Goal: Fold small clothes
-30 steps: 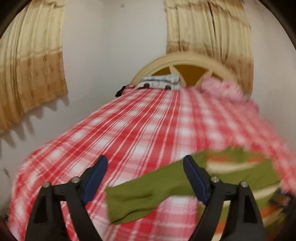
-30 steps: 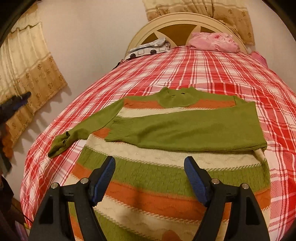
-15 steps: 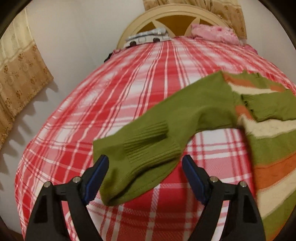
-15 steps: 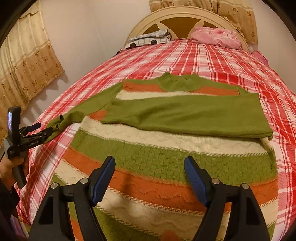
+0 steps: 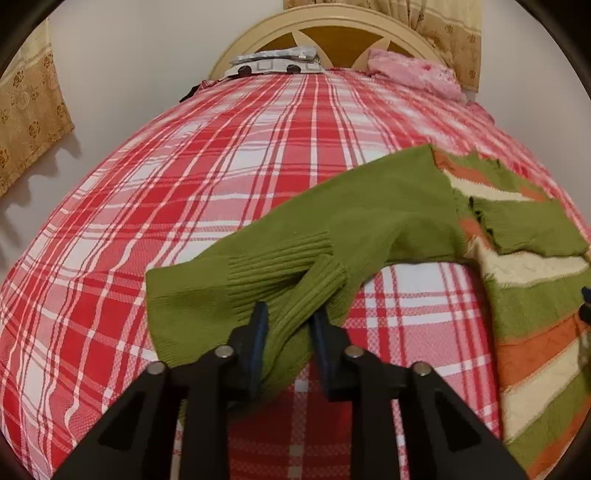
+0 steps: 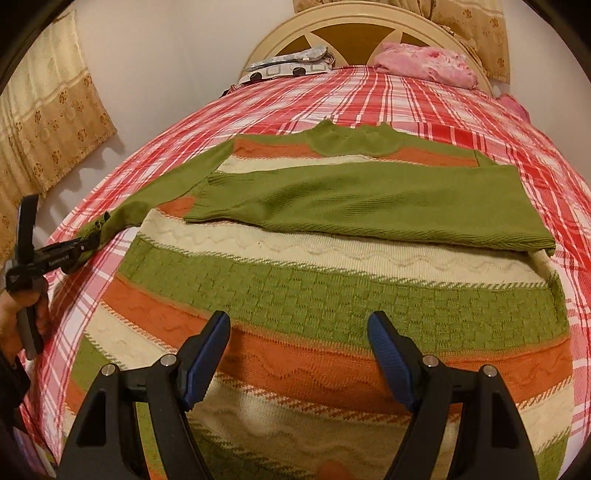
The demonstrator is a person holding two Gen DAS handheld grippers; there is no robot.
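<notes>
A green, orange and cream striped knit sweater (image 6: 332,295) lies flat on the red plaid bed (image 6: 424,99). Its right sleeve (image 6: 369,199) is folded across the chest. Its left sleeve (image 5: 351,221) stretches out to the left over the bedspread (image 5: 184,184). My left gripper (image 5: 290,321) is shut on the ribbed cuff (image 5: 295,291) of that sleeve; it also shows in the right wrist view (image 6: 88,240) at the far left. My right gripper (image 6: 299,328) is open and empty above the sweater's lower stripes.
A pink cloth (image 6: 424,62) and a grey patterned pillow (image 6: 288,66) lie by the cream headboard (image 6: 354,26). Beige curtains (image 6: 44,122) hang on the left wall. The bed's left edge falls away close to the held cuff.
My left gripper has come down over the sleeve cuff and closed on it. My right gripper has edged forward over the sweater and stayed open.
</notes>
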